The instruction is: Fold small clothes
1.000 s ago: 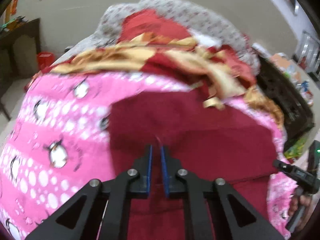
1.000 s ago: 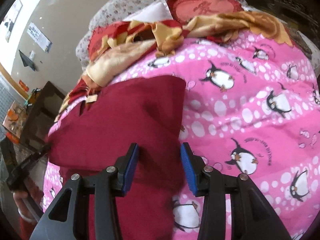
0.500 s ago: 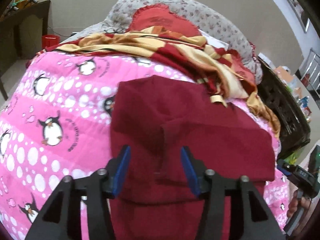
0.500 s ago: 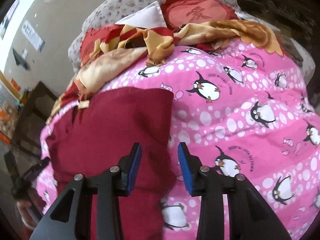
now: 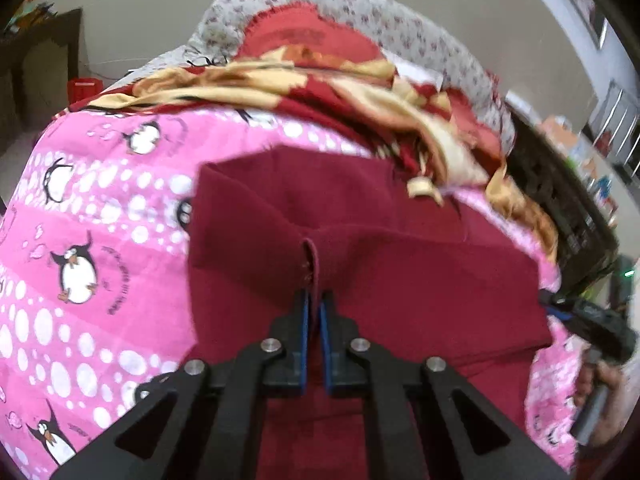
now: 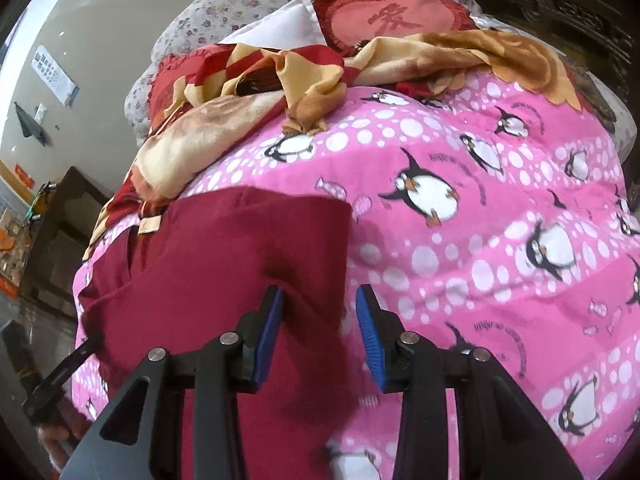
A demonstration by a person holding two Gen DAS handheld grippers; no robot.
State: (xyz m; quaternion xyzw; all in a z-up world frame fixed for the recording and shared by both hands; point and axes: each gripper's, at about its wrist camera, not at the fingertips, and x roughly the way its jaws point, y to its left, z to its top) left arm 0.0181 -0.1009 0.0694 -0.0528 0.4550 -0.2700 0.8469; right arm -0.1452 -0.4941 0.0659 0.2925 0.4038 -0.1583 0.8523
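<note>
The pink penguin blanket (image 5: 100, 216) has small dark writing curved beside each penguin, too tiny to read. At 12 o'clock in the right wrist view, the red heart pillow (image 6: 394, 16) carries one darker red sign sewn on it, like a Chinese letter.

The left gripper (image 5: 314, 300) points in from 6 o'clock. Its two blue-padded fingers are squeezed together on a little raised pinch of the dark red cloth (image 5: 360, 264), which stands up just past the tips. The cloth lies flat on the blanket, in the middle of the bed, with one layer folded over another.

The right gripper (image 6: 319, 312) also reaches in from 6 o'clock. Its fingers are spread apart over the right edge of the same dark red cloth (image 6: 240, 264), holding nothing.

A crumpled red and gold blanket (image 6: 280, 80) is heaped at 12 o'clock, touching the far edge of the cloth.
</note>
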